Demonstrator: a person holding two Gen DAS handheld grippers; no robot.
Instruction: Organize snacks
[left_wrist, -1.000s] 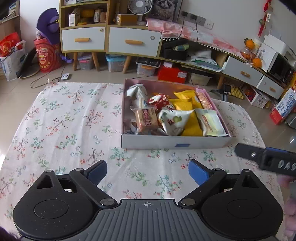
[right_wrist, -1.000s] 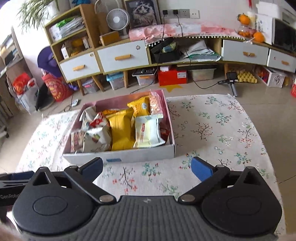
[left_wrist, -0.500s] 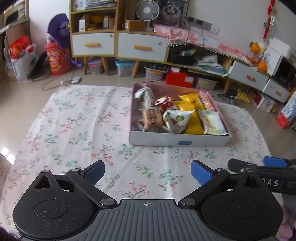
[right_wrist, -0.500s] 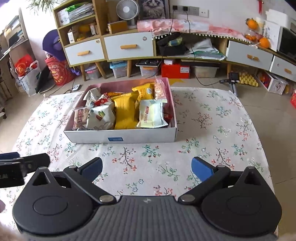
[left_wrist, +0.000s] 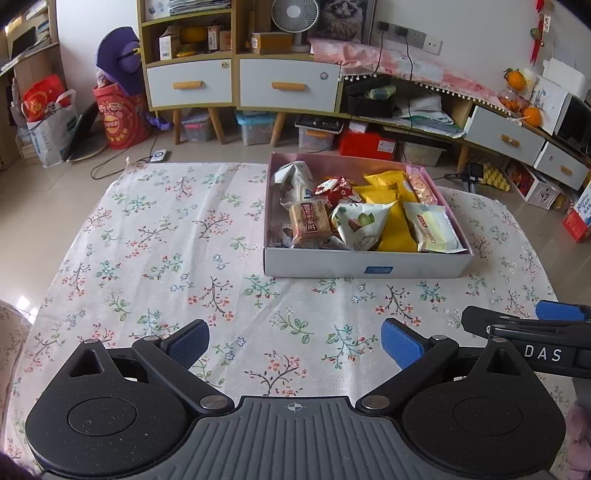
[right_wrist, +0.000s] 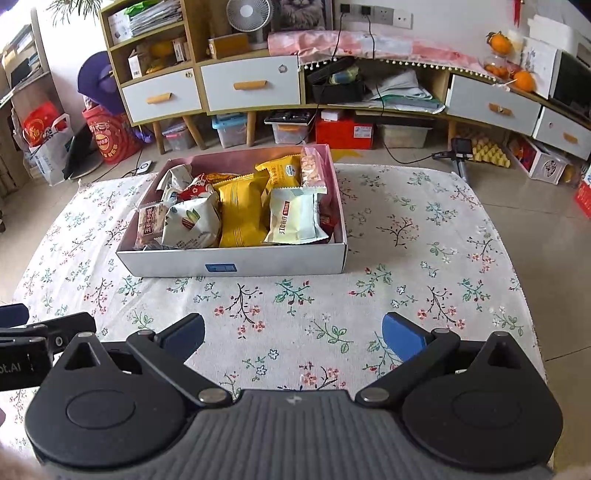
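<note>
A shallow box (left_wrist: 365, 266) (right_wrist: 236, 265), white outside and pink inside, stands on the flowered tablecloth (left_wrist: 155, 236) (right_wrist: 417, 236) and holds several snack packets. Among them are a yellow packet (left_wrist: 393, 225) (right_wrist: 242, 210), a pale green one (left_wrist: 432, 227) (right_wrist: 293, 218), a white nut bag (left_wrist: 360, 223) (right_wrist: 190, 221) and a brown biscuit pack (left_wrist: 309, 221). My left gripper (left_wrist: 294, 343) hangs open above the cloth, well short of the box, with nothing in it. My right gripper (right_wrist: 293, 336) is open and empty too, likewise near the table's front.
Beyond the table stand a low cabinet with white drawers (left_wrist: 288, 86) (right_wrist: 251, 85), storage bins and a red box (left_wrist: 367, 144) on the floor. Bare cloth lies left of the box in the left wrist view and right of it in the right wrist view.
Both grippers have drawn back and up from the box, so it looks smaller and farther. Both stay open; the snacks have not moved.
</note>
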